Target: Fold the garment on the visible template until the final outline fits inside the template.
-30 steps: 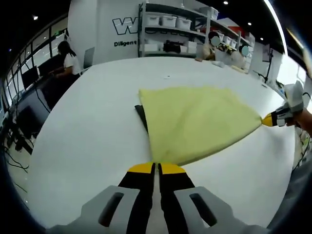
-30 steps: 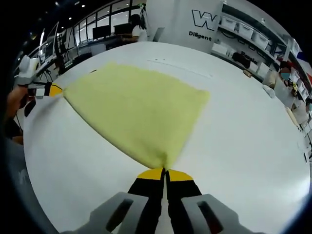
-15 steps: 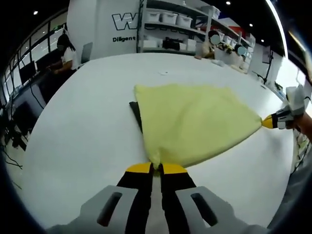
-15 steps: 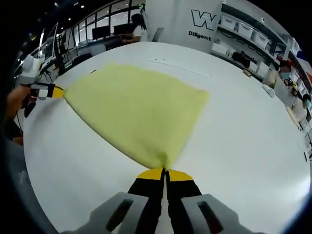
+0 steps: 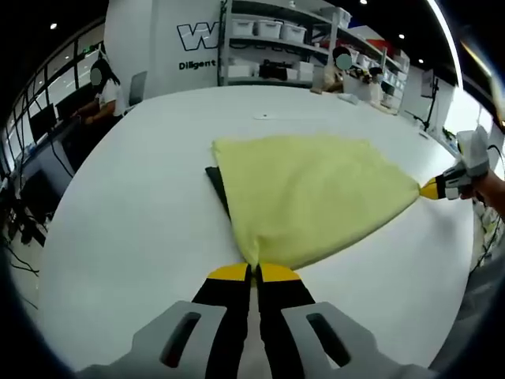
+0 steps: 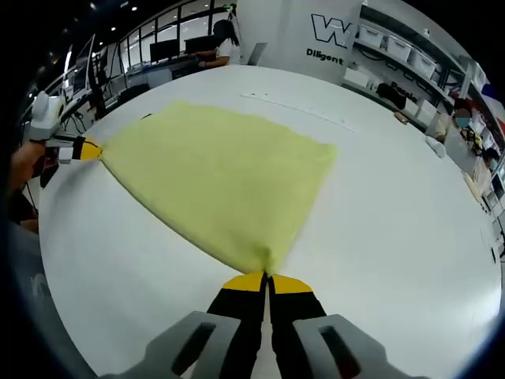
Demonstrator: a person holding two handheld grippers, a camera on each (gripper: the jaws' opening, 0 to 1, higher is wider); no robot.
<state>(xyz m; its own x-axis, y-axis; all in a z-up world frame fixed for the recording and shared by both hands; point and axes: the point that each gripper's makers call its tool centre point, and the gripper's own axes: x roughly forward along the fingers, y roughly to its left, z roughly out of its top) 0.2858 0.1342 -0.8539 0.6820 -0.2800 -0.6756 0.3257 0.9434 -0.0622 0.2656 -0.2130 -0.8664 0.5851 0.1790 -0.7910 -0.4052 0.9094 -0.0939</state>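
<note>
Mid-fold, corner-carry step: the yellow garment (image 5: 312, 197) sits mid-frame in the left gripper view, spread over the white surface (image 5: 134, 213), pulled taut between two pinched corners. Left gripper (image 5: 253, 272) at bottom centre has its jaws clenched on the near corner of the cloth, yellow tips pressed together with fabric coming out of them. Right gripper (image 6: 268, 280) at bottom centre of the right gripper view is the same, jaws clamped on the opposite near corner. Each gripper also appears in the other's view: the right one at the right edge of the left gripper view, holding the cloth's pointed end, the left one at the left edge of the right gripper view. A dark strip, likely the template (image 5: 218, 186), pokes out from under the cloth's left edge just left of centre in the left gripper view; most of it is covered, so its outline can't be judged. Far edge of the garment looks to lie flat on the surface. Next move likely calls for both grippers to lift and carry the held edge over toward the far edge together, keeping tension even so no wrinkles form, then lay it down lined up over the template before letting go. Fold not finished yet.
</note>
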